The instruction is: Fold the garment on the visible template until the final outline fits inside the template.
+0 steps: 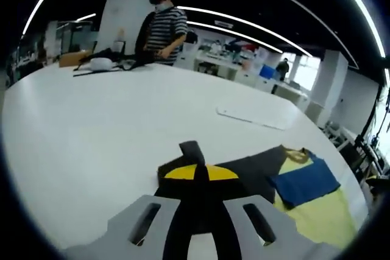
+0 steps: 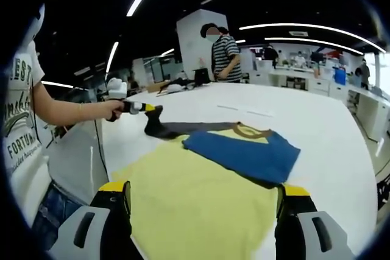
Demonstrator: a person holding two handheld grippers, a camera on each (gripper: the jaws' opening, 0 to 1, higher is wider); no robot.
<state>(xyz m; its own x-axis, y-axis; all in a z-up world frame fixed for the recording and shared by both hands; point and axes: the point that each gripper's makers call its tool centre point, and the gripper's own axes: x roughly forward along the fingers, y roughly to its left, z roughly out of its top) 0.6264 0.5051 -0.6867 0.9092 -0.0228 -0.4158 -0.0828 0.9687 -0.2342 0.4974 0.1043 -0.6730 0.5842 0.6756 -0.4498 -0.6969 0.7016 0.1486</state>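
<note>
- Office hall with long ceiling lights; a wide white table [image 1: 91,132] runs through it, and a person in a striped shirt [image 2: 226,53] stands at its far side.
- On the table lies the garment [image 2: 201,193], yellow with a blue sleeve [image 2: 244,153] folded across it and a dark sleeve [image 2: 177,129] stretched out to the left.
- In the right gripper view the garment spreads between and just beyond the right gripper [image 2: 201,211], whose jaws stand wide apart, holding nothing.
- The person's hand [image 2: 114,109], arm stretched out level, holds the left gripper [image 2: 152,114] at the far left, its jaws pinching the dark sleeve's end and lifting it.
- In the left gripper view, the jaws are pressed together on dark cloth at their tips; the garment lies to the near right.
- A flat white sheet [image 1: 253,115] lies farther along the table.
</note>
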